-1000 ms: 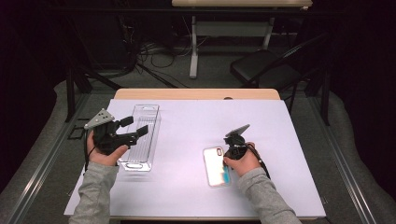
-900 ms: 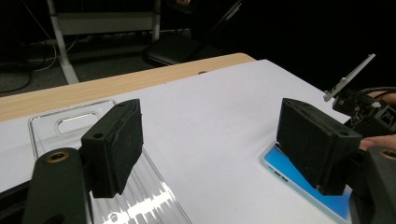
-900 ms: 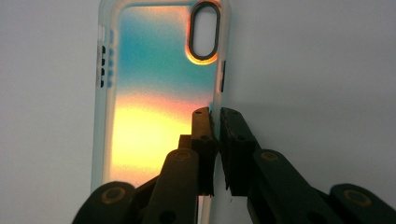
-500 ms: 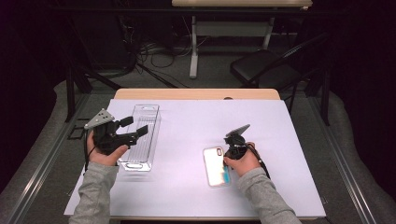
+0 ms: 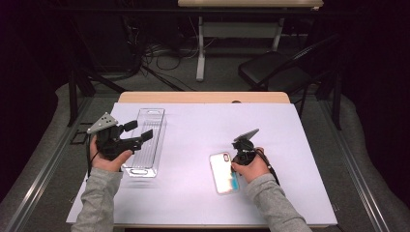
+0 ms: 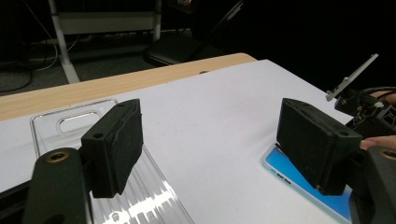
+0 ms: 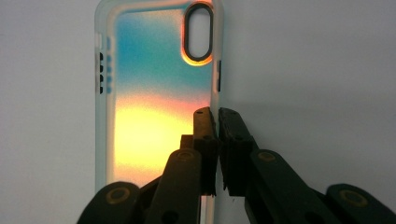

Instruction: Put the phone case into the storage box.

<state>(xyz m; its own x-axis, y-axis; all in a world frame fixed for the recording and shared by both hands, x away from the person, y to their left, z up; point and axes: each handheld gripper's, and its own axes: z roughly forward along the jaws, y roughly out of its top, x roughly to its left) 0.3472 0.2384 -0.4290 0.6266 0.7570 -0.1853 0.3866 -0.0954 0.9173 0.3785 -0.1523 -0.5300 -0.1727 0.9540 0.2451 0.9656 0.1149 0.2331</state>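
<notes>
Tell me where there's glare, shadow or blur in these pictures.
High view: dark room, bright table, grainy. Left gripper view: glare on the clear tray, and the near jaws look soft. Right gripper view: the phone case glows orange and blue, a shadow falls to its right, and the jaws are dark.

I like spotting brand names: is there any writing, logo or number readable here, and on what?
None can be read.
Colourful phone case: no lettering visible.
Clear phone case: plain, no print.
Right gripper, pinching the colourful case's edge: unmarked.
Left gripper: unmarked.
</notes>
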